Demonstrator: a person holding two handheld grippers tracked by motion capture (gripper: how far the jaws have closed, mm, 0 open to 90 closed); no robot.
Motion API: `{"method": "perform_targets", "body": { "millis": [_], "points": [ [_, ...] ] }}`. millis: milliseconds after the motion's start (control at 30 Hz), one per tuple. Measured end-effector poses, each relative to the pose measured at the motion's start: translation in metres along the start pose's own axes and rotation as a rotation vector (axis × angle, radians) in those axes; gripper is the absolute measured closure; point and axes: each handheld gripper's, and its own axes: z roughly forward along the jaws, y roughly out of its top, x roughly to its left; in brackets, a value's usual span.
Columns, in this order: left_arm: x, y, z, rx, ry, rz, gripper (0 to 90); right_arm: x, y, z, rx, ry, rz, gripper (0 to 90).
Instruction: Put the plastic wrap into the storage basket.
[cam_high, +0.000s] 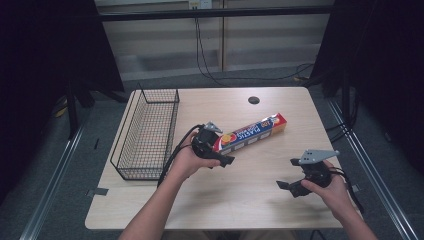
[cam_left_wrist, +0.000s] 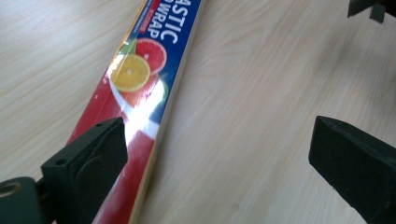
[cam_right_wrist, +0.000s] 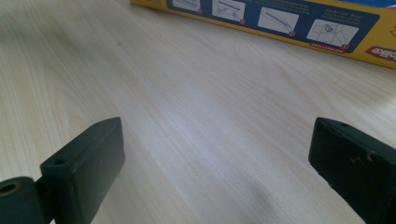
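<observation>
A long plastic wrap box (cam_high: 252, 132), blue, red and yellow with citrus pictures, lies slanted across the middle of the table. My left gripper (cam_high: 216, 150) hovers at the box's near left end, open. In the left gripper view the box (cam_left_wrist: 135, 88) runs up from behind the left jaw, and the gap between the jaws holds bare table. My right gripper (cam_high: 290, 174) is open near the table's front right, apart from the box. The right gripper view shows the box's yellow instruction side (cam_right_wrist: 289, 21) across the top.
A black wire basket (cam_high: 147, 132) stands along the left side of the wooden table (cam_high: 240, 200). A small dark round hole (cam_high: 254, 100) sits near the far edge. Cables hang behind the table. The right gripper's tip (cam_left_wrist: 369, 7) shows at the left gripper view's top right corner.
</observation>
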Motion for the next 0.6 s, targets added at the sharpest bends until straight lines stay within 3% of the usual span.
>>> {"method": "perform_targets", "body": {
  "millis": [67, 133, 200, 233, 433, 600],
  "points": [
    [0.004, 0.007, 0.005, -0.017, -0.005, -0.02, 5.8, 0.0, -0.001, 0.001, 0.007, 0.014, -0.006, 3.3],
    [0.008, 0.011, 0.008, -0.011, 0.003, -0.001, 5.8, 0.001, -0.001, 0.002, 0.006, 0.014, -0.009, 3.3],
    [0.008, 0.013, 0.011, -0.026, 0.002, -0.015, 5.9, 0.001, 0.0, 0.001, 0.003, 0.011, -0.009, 3.3],
    [0.011, 0.016, 0.014, -0.005, 0.0, -0.014, 5.9, 0.0, 0.0, 0.001, 0.002, 0.02, -0.009, 3.3],
    [0.019, 0.022, 0.023, -0.005, -0.012, -0.031, 6.5, 0.0, 0.0, 0.002, 0.005, 0.024, -0.013, 3.4],
    [0.023, 0.029, 0.033, 0.003, 0.009, -0.038, 6.6, -0.002, 0.001, 0.0, -0.017, 0.018, -0.003, 3.3]
  ]
}}
